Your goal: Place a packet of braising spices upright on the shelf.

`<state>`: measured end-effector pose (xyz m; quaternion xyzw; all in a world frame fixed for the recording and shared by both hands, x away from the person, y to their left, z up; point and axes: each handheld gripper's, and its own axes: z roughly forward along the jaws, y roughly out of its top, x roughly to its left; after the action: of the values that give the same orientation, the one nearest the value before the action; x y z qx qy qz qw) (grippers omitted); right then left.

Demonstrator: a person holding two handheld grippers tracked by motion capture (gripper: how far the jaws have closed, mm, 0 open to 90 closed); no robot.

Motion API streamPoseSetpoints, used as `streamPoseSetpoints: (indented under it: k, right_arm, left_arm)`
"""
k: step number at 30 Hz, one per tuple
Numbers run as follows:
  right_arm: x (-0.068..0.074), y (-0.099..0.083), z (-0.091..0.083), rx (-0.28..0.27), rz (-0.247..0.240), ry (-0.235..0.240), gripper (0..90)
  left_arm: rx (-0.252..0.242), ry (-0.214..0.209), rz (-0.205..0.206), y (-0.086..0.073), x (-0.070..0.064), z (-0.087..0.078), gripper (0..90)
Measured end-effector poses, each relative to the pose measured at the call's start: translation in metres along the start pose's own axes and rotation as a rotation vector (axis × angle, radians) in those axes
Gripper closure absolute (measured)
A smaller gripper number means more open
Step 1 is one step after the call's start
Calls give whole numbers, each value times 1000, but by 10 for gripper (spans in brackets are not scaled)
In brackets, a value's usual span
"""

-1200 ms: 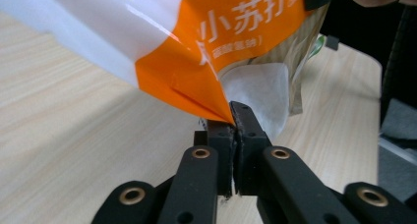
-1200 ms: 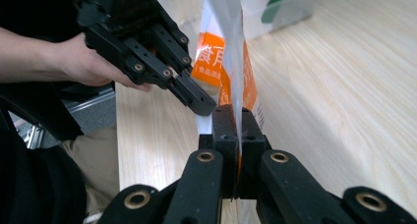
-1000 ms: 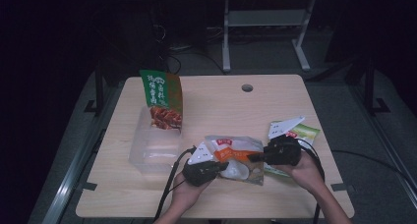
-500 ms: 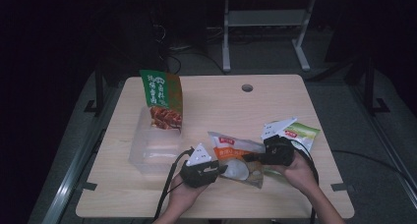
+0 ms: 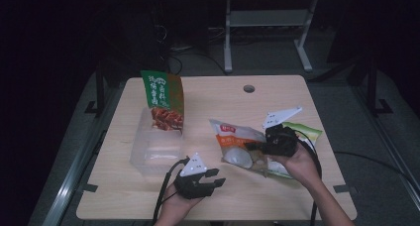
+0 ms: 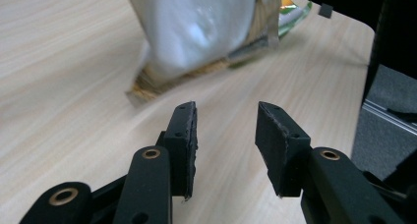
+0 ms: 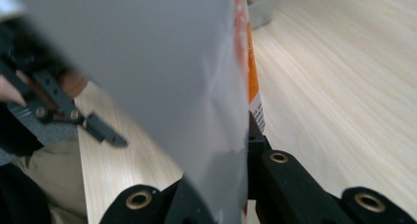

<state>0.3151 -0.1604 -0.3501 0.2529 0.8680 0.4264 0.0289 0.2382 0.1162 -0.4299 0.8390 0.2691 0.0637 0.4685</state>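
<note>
An orange and white snack bag [image 5: 236, 142] is held tilted above the table by my right gripper [image 5: 251, 146], which is shut on the bag's right side. In the right gripper view the bag [image 7: 147, 76] covers most of the picture, pinched between my right gripper's [image 7: 243, 135] jaws. My left gripper [image 5: 217, 176] is open near the front edge, left of the bag and apart from it. In the left gripper view my left gripper [image 6: 223, 113] has nothing between its jaws, and the bag [image 6: 196, 32] hangs ahead.
A green food bag [image 5: 161, 101] stands upright in a clear plastic container [image 5: 151, 154] at the table's left. A green packet [image 5: 308, 132] lies under the right hand. The wooden table [image 5: 223, 99] has a cable hole [image 5: 248, 88] at the back.
My left gripper has let go of the snack bag and drawn back toward the front edge. My right gripper has lifted the bag and carried it to the right.
</note>
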Motion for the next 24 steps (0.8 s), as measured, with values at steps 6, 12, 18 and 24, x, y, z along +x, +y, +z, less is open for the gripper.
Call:
streamPoseSetpoints:
  k: [6, 12, 18, 24]
  right_arm:
    - [0, 29, 3, -21, -9, 9, 898]
    - [3, 64, 13, -29, -44, 25, 898]
    - [6, 86, 23, -26, -79, 37, 898]
    - [9, 108, 37, -36, -89, 50, 898]
  left_arm:
    - [-16, -10, 6, -5, -1, -6, 574]
    - [-30, -13, 12, -8, -1, -10, 562]
    - [-26, -14, 18, -9, -3, -9, 554]
    - [-34, -15, 46, -8, -4, -9, 534]
